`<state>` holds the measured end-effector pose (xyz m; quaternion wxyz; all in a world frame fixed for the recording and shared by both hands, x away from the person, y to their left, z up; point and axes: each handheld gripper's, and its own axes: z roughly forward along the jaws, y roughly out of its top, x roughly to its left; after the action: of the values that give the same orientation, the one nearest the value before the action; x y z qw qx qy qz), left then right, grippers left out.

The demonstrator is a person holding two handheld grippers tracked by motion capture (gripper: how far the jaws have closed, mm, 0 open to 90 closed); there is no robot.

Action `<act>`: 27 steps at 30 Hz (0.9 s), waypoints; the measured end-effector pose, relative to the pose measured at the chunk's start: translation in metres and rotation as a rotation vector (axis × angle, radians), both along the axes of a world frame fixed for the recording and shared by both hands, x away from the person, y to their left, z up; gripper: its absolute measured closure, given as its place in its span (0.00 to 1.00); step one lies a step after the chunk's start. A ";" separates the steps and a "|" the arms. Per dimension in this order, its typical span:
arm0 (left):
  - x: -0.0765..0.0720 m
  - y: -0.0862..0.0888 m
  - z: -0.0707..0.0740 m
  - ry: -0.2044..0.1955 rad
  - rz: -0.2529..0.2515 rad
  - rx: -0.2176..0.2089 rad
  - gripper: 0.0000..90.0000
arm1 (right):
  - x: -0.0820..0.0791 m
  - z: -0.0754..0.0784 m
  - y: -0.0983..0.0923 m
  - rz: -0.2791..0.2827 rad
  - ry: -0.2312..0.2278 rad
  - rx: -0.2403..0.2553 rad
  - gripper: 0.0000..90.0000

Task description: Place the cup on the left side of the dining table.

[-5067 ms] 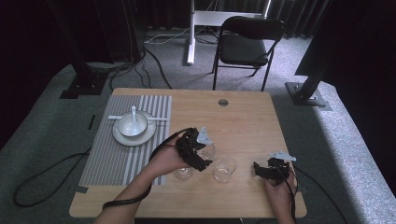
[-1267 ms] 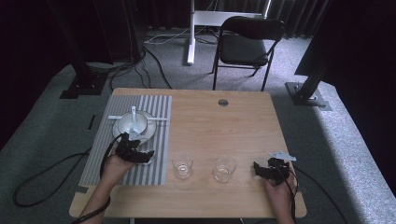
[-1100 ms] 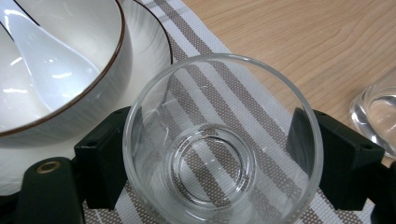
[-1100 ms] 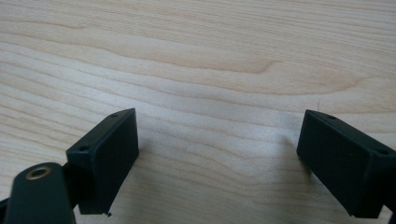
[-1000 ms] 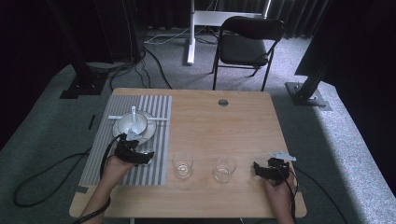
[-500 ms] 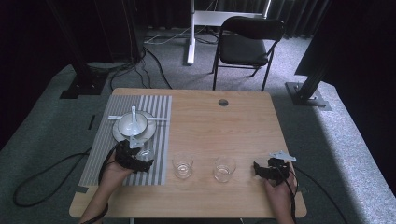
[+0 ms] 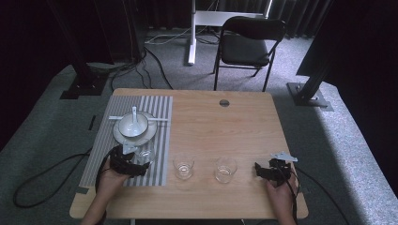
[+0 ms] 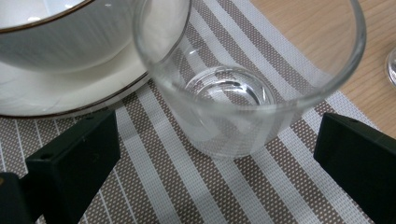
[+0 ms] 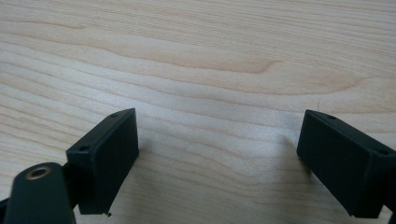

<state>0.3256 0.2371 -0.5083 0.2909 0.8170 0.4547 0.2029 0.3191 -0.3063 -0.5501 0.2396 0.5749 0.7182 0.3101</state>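
Observation:
A clear empty glass [image 7: 146, 155] [image 8: 233, 116] stands upright on the striped placemat [image 7: 159, 117] [image 8: 154, 186], just in front of the white plate [image 7: 141, 138]. My left gripper [image 7: 139, 164] [image 8: 219, 140] is open; its jaws have just been opening and now stand wide on either side of the glass, clear of its wall. At the table's near right, my right gripper [image 7: 257, 168] [image 9: 217, 140] rests open over bare wood with nothing between its jaws.
A white bowl [image 7: 133, 124] [image 8: 56, 37] with a spoon sits on the plate. Two more clear glasses [image 7: 183, 166] [image 7: 225, 168] stand on the wooden table [image 7: 225, 126] between my hands. A black chair [image 7: 248, 42] stands beyond the far edge.
My left gripper has let go of the glass on the placemat and drawn back slightly toward the near edge. The right gripper has stayed in place.

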 end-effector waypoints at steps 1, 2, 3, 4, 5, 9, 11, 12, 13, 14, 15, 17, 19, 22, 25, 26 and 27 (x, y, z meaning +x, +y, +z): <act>0.000 0.001 0.000 0.002 -0.007 0.002 0.01 | 0.000 0.000 0.000 0.000 0.000 0.000 0.14; -0.001 0.003 -0.001 0.002 -0.013 0.001 0.01 | 0.000 0.000 0.000 0.000 0.000 0.000 0.14; -0.001 0.004 -0.002 0.001 -0.011 -0.005 0.01 | 0.000 0.000 0.000 0.000 0.000 0.000 0.14; -0.002 0.006 -0.002 -0.004 -0.009 -0.012 0.01 | 0.000 0.000 0.000 0.000 0.000 0.000 0.14; -0.003 0.008 -0.002 -0.010 -0.007 -0.019 0.01 | 0.000 0.000 0.000 0.000 0.000 0.000 0.14; -0.008 0.015 -0.003 -0.036 0.017 -0.038 0.01 | 0.000 0.000 0.000 0.000 0.000 0.000 0.14; -0.010 0.018 -0.004 -0.043 0.027 -0.034 0.01 | 0.000 0.000 0.000 0.000 0.000 0.000 0.14; -0.010 0.019 -0.005 -0.041 0.032 -0.036 0.01 | 0.000 0.000 0.000 0.000 0.000 0.000 0.14; -0.012 0.021 -0.005 -0.044 0.039 -0.034 0.01 | 0.000 0.000 0.000 0.000 0.000 0.000 0.14; -0.013 0.022 -0.006 -0.045 0.041 -0.037 0.01 | 0.000 0.000 0.000 0.000 0.000 0.000 0.14; -0.014 0.023 -0.007 -0.045 0.046 -0.041 0.01 | 0.000 0.000 0.000 0.000 0.000 0.000 0.14; -0.016 0.026 -0.009 -0.052 0.056 -0.044 0.01 | 0.000 0.000 0.000 0.000 0.000 0.000 0.14; -0.018 0.029 -0.011 -0.060 0.073 -0.041 0.01 | 0.000 0.000 0.000 0.000 0.000 0.000 0.14; -0.021 0.034 -0.013 -0.072 0.095 -0.039 0.01 | 0.000 0.000 0.000 0.000 0.000 0.000 0.14; -0.023 0.039 -0.013 -0.076 0.106 -0.034 0.01 | 0.000 0.000 0.000 0.000 0.000 0.000 0.14; -0.023 0.041 -0.013 -0.074 0.112 -0.034 0.01 | 0.000 0.000 0.000 0.000 0.000 0.000 0.14; -0.024 0.043 -0.013 -0.072 0.117 -0.034 0.01 | 0.000 0.000 0.000 0.000 0.000 0.000 0.14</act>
<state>0.3018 0.2802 -0.5215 0.3087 0.7761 0.4943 0.2408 0.3191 -0.3063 -0.5501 0.2396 0.5750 0.7182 0.3101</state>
